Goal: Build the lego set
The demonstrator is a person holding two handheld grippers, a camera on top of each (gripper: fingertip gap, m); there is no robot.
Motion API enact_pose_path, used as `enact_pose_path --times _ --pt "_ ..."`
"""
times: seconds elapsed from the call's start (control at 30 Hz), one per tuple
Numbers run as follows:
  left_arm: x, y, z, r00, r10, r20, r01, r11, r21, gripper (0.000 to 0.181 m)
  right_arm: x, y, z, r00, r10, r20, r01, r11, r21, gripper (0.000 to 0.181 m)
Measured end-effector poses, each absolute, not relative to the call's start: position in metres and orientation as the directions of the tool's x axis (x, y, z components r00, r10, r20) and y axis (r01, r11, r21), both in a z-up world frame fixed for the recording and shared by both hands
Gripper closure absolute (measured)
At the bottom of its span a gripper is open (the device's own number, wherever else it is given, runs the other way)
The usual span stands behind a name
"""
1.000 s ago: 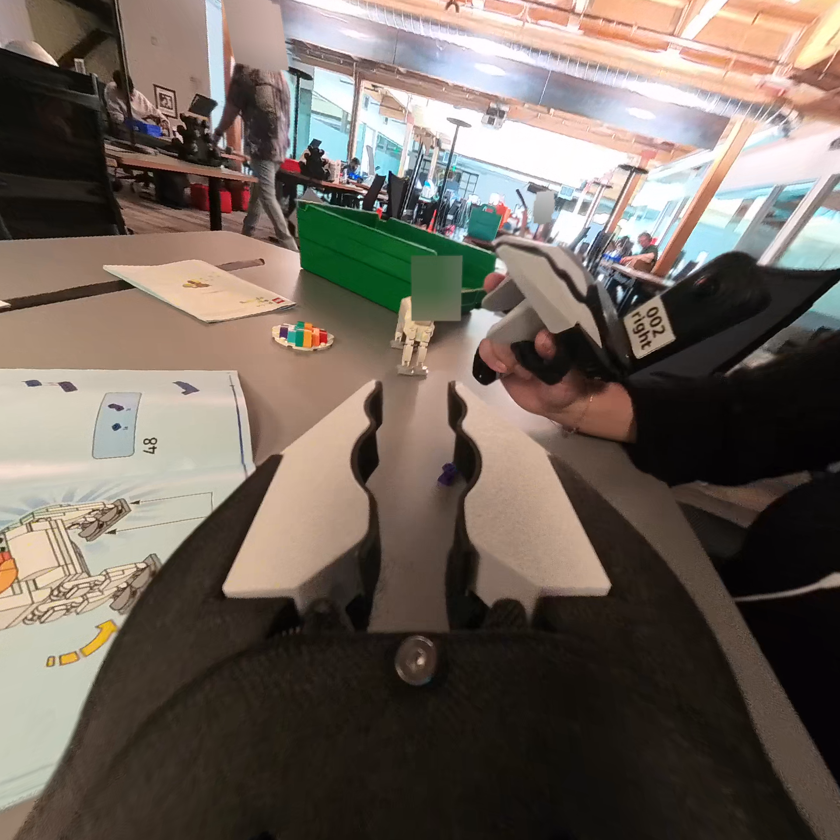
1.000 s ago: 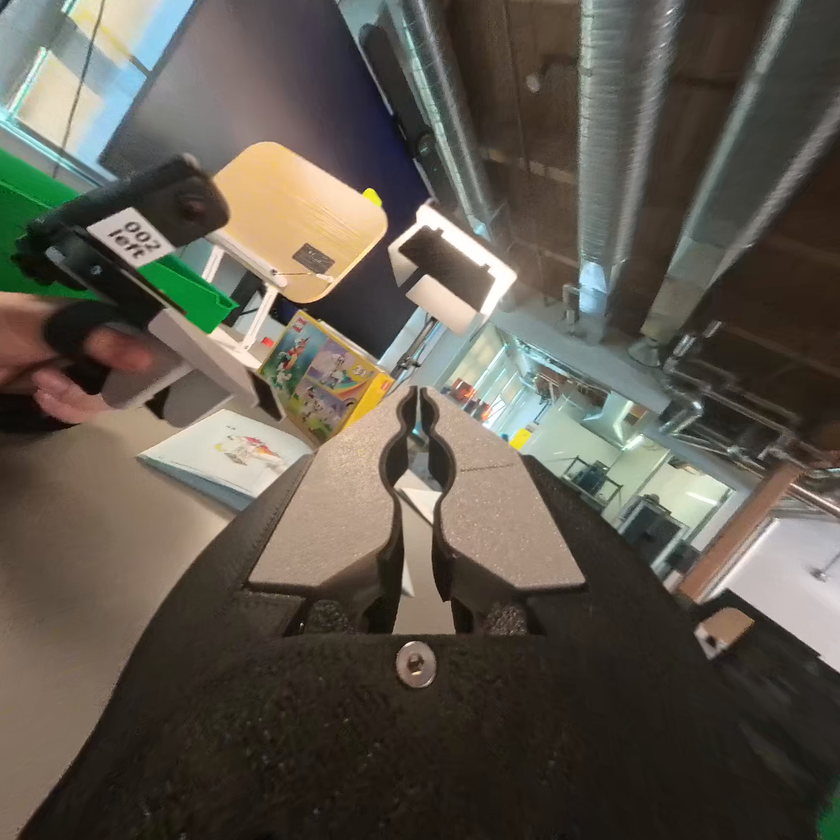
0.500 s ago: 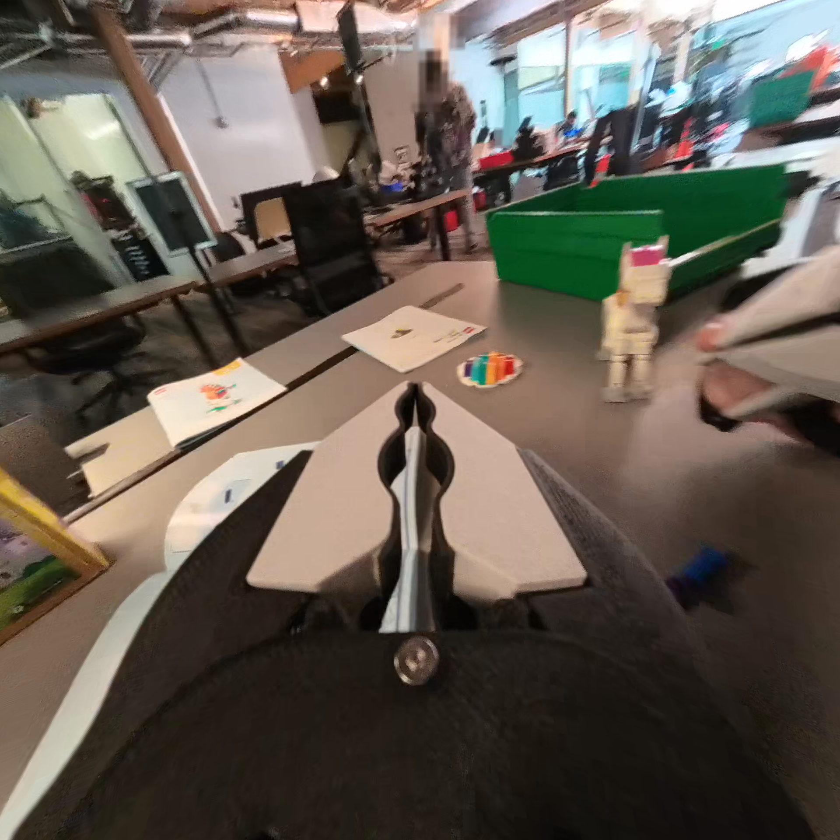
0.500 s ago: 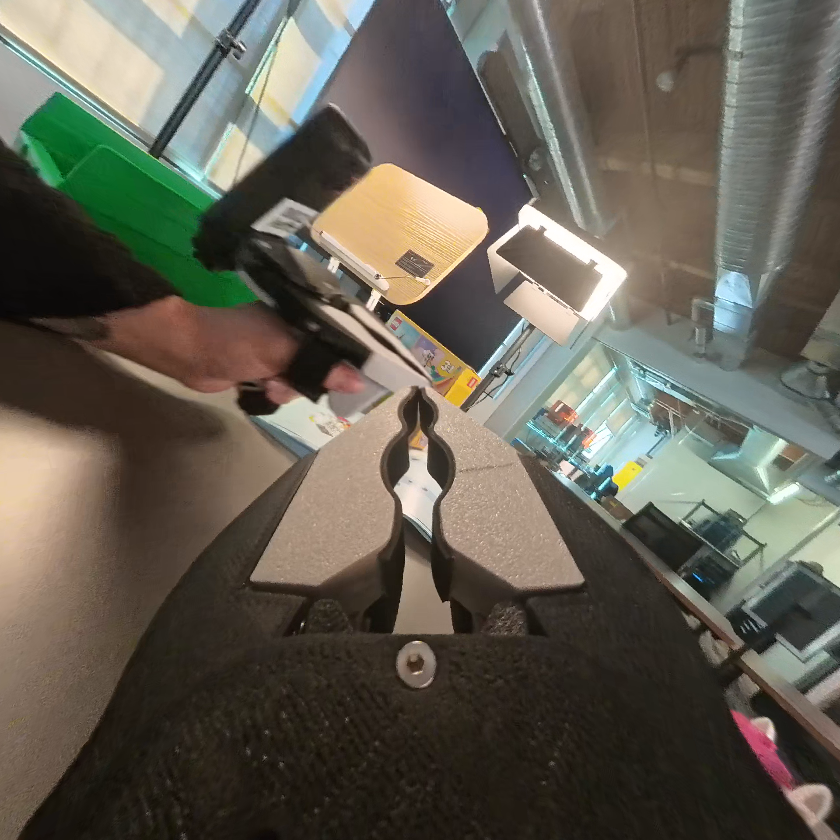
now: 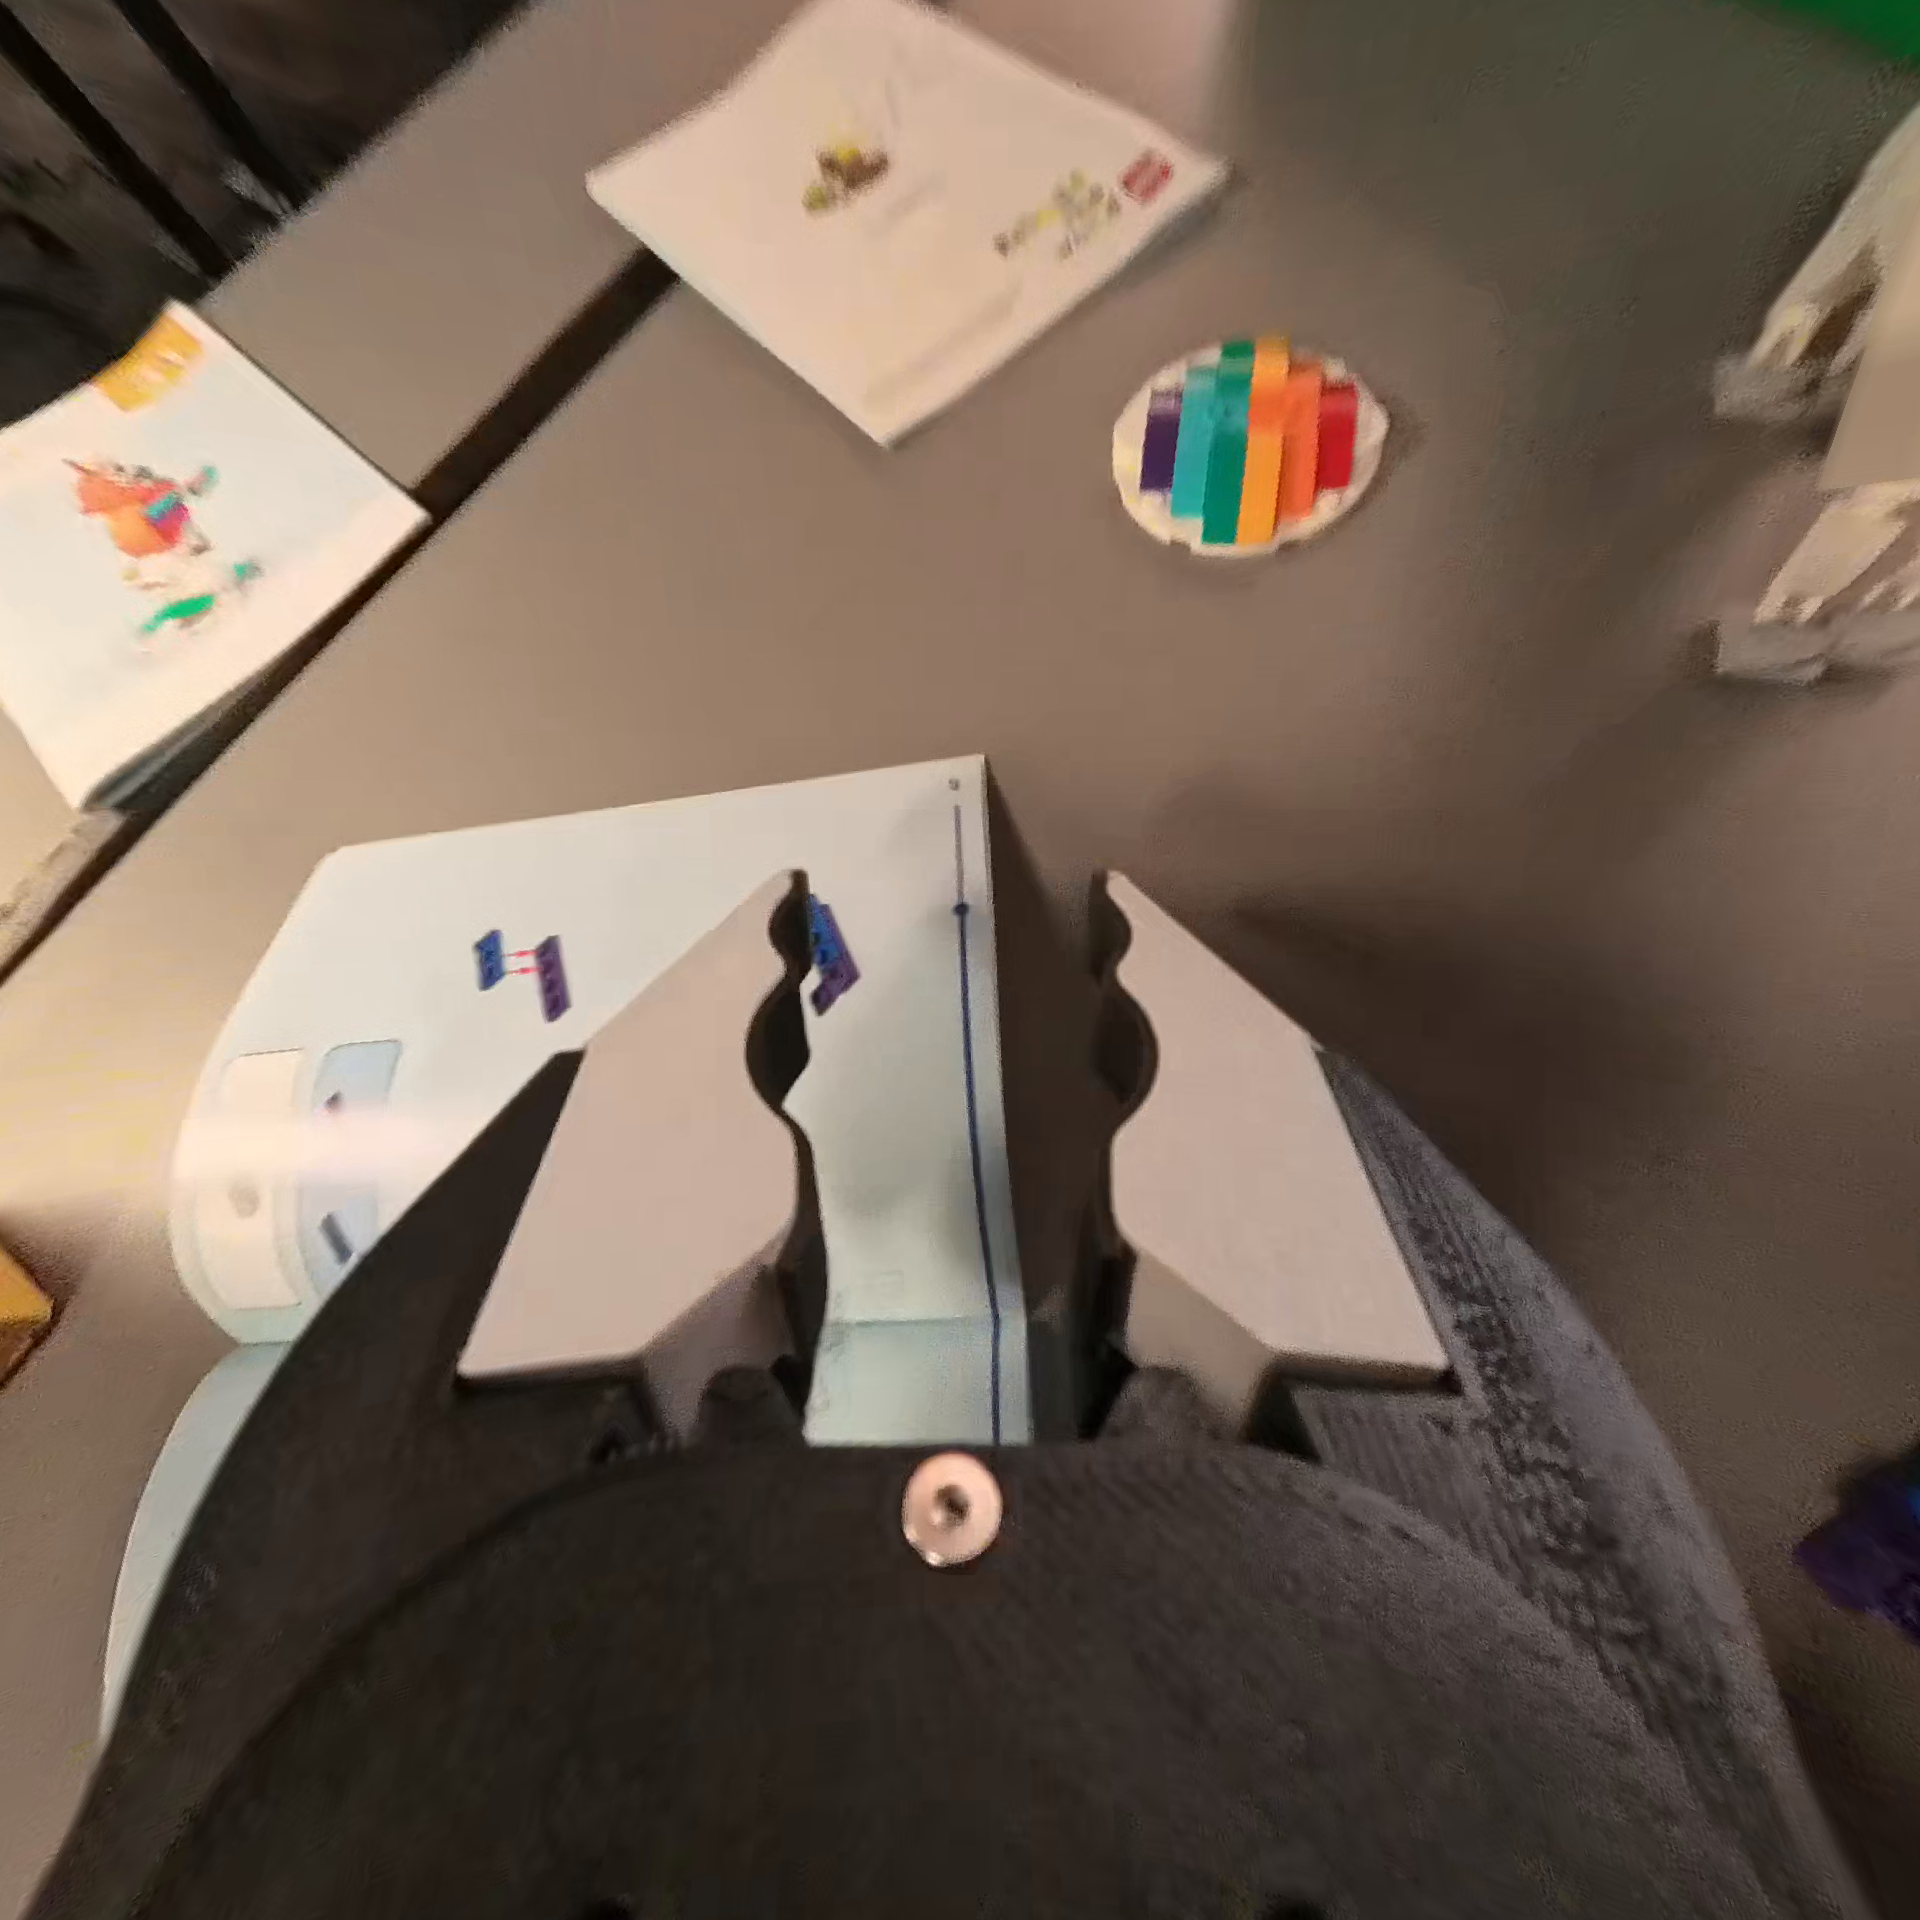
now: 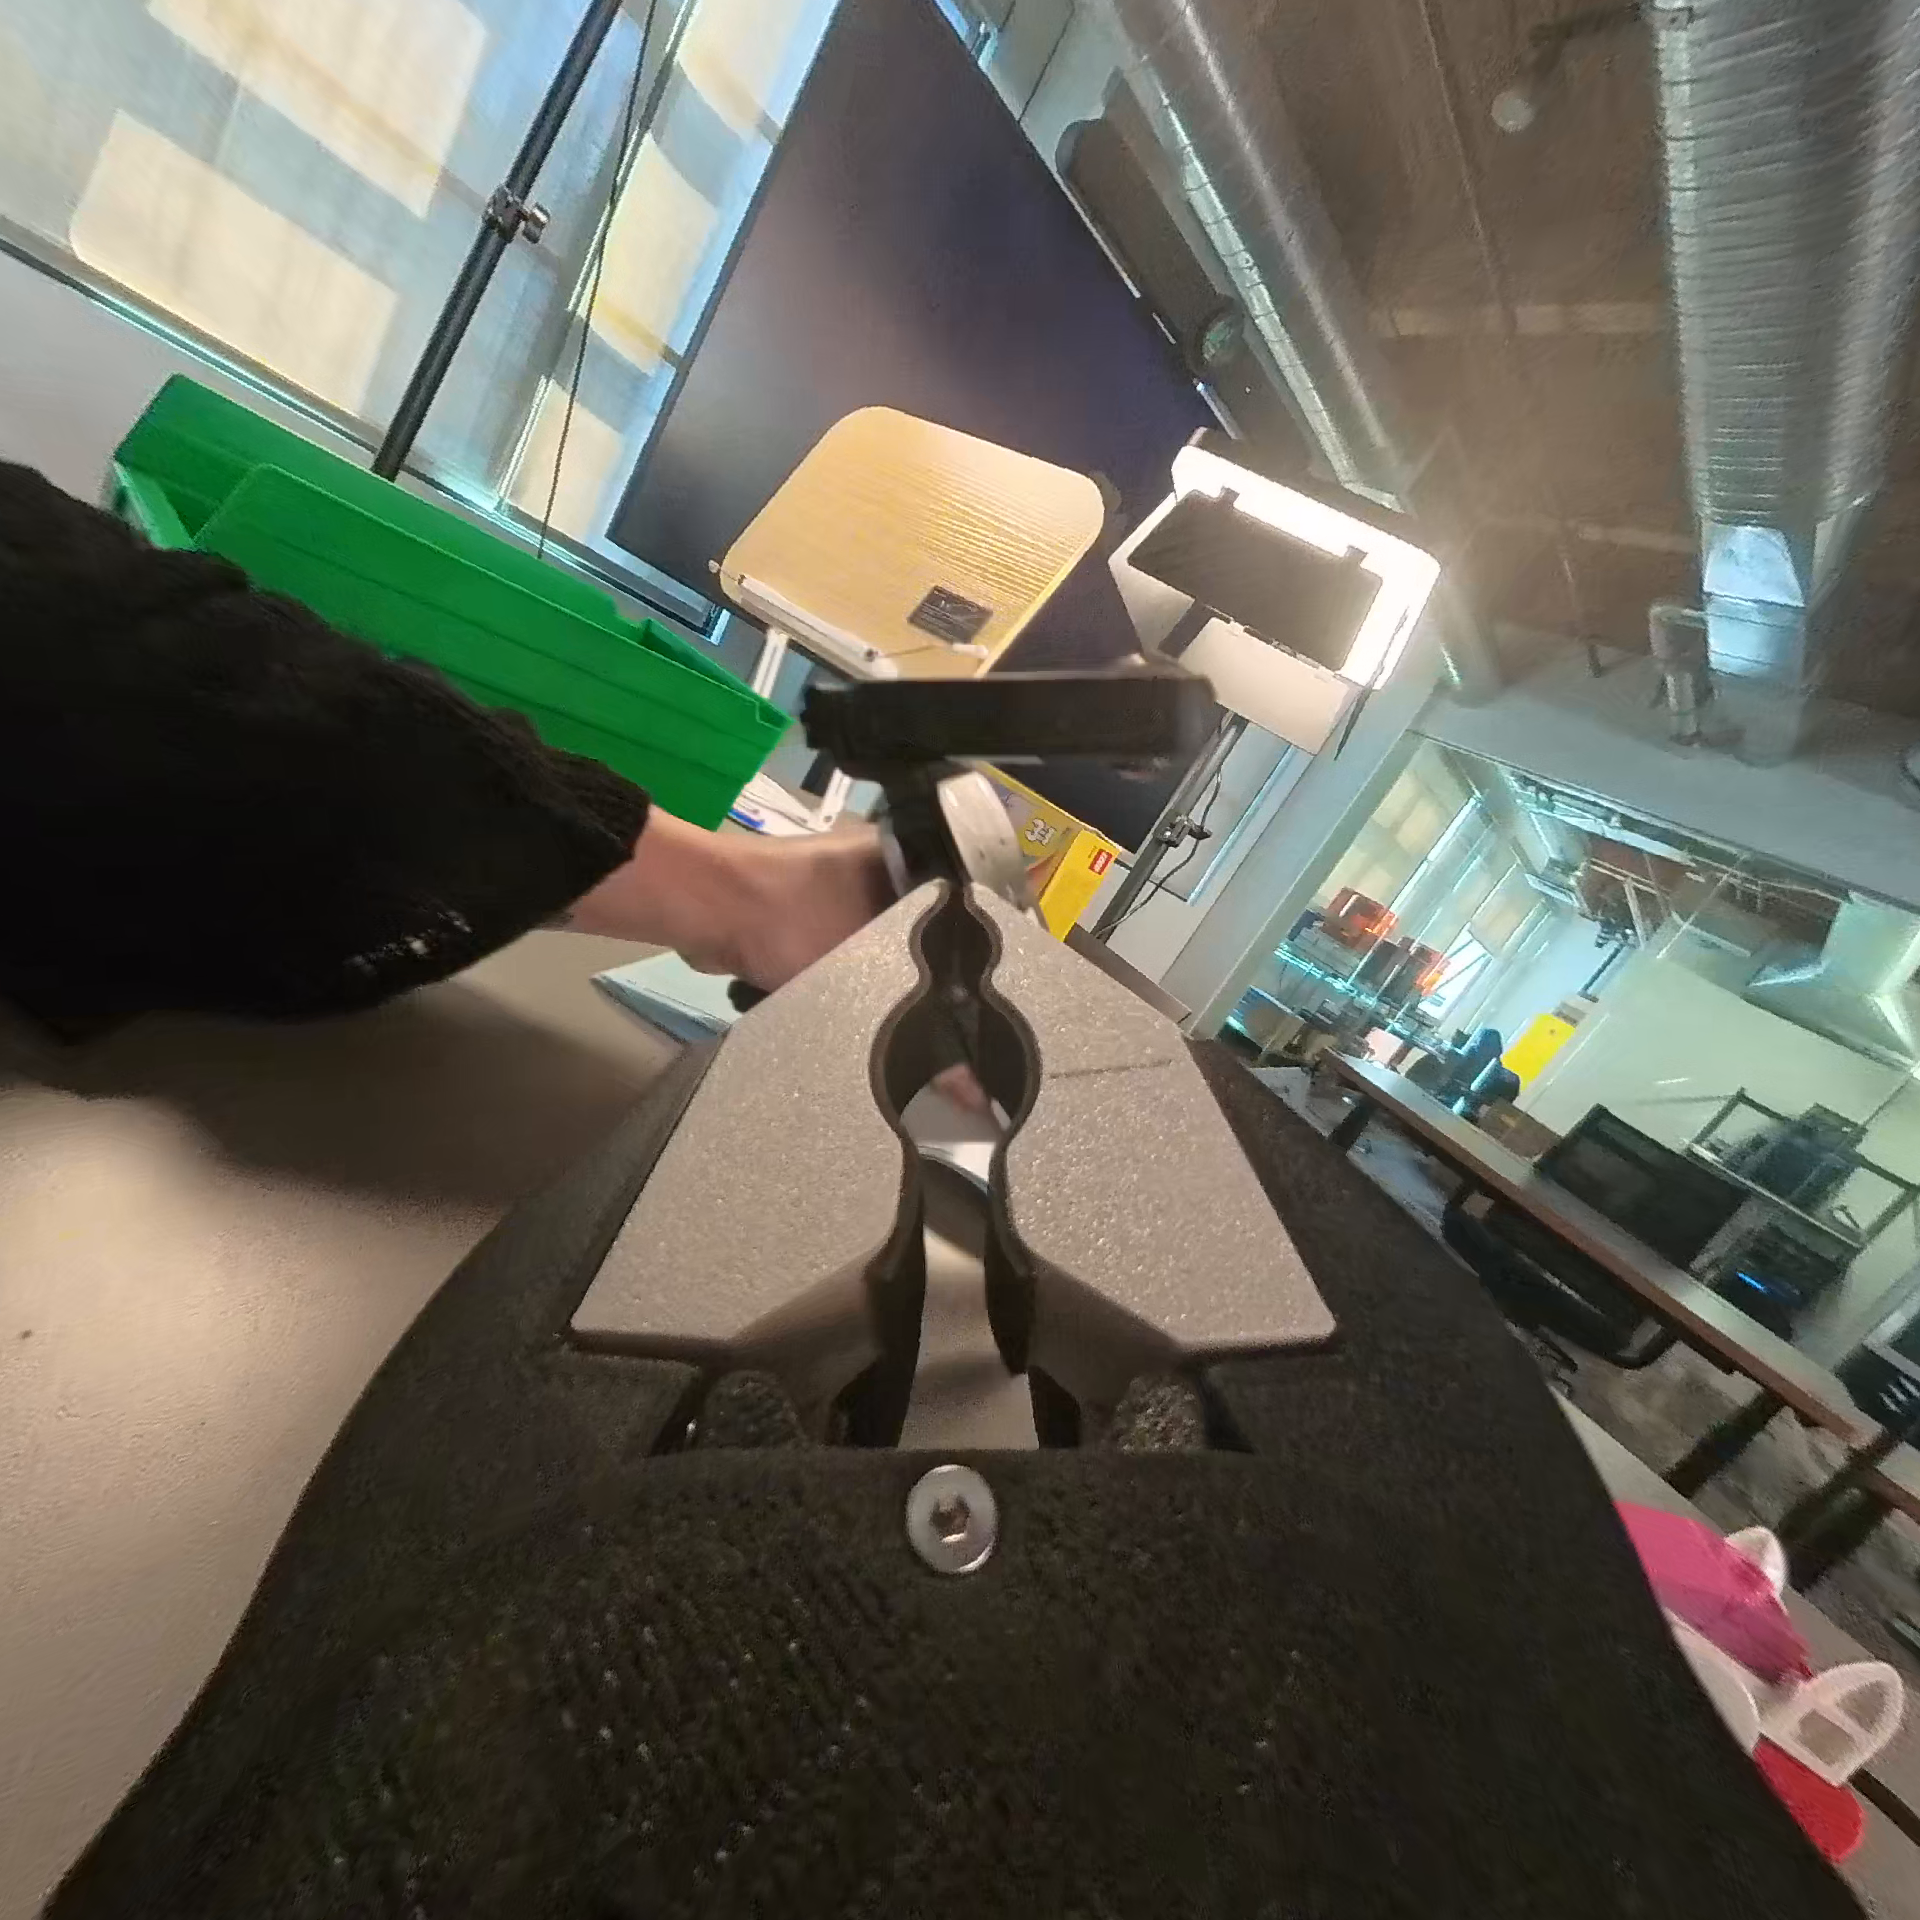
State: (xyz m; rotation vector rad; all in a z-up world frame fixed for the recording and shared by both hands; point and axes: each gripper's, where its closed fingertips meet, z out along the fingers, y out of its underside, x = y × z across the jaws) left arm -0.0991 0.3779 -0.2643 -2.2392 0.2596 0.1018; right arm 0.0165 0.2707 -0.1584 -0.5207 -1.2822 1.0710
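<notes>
Left wrist view: left gripper (image 5: 945, 894) hovering over open instruction booklet (image 5: 644, 1049) on grey table (image 5: 727, 582), jaws standing apart, gripping nothing. Round white lego plate with coloured bricks (image 5: 1252, 447) lying ahead-right, white lego figure (image 5: 1829, 540) blurring at right edge, purple brick (image 5: 1870, 1579) lying near lower right. Two closed booklets (image 5: 904, 197) lying farther off.

Right wrist view: right gripper (image 6: 953, 899) pointing upward, jaw tips meeting, holding nothing. Hand (image 6: 769, 914) gripping other tool beyond. Green bin (image 6: 436, 613) sitting behind sleeve.

The white lego figure (image 5: 1829, 499) is blurry and cut off at the right edge; the purple piece (image 5: 1870, 1579) too.
</notes>
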Motion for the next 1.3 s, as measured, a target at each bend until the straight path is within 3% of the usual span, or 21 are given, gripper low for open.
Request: enact_pose_path --times 0.17,0.47,0.87,1.17,1.3 --pt "-0.104 0.387 -0.282 0.959 -0.156 -0.239 -0.279 -0.687 -0.671 0.13 0.017 0.265 -0.161 -0.083 0.843 0.531 -0.346 0.476 -0.809 0.181" --pt "-0.109 0.383 -0.286 0.988 -0.114 -0.102 -0.153 -0.704 -0.693 0.158 0.015 0.263 -0.165 -0.096 0.836 0.54 -0.336 0.483 -0.809 0.181" --pt "-0.108 0.382 -0.284 0.963 -0.111 0.245 0.113 -0.659 -0.744 0.181 0.015 0.262 -0.167 -0.108 0.838 0.535 -0.331 0.477 -0.814 0.181" --pt "-0.109 0.381 -0.277 0.814 -0.098 0.572 0.373 -0.666 -0.646 0.181 0.015 0.257 -0.168 -0.12 0.825 0.553 -0.333 0.491 -0.805 0.181" --pt "-0.109 0.381 -0.278 0.79 -0.095 0.606 0.396 -0.676 -0.621 0.181 0.015 0.256 -0.169 -0.123 0.82 0.559 -0.334 0.496 -0.802 0.181"
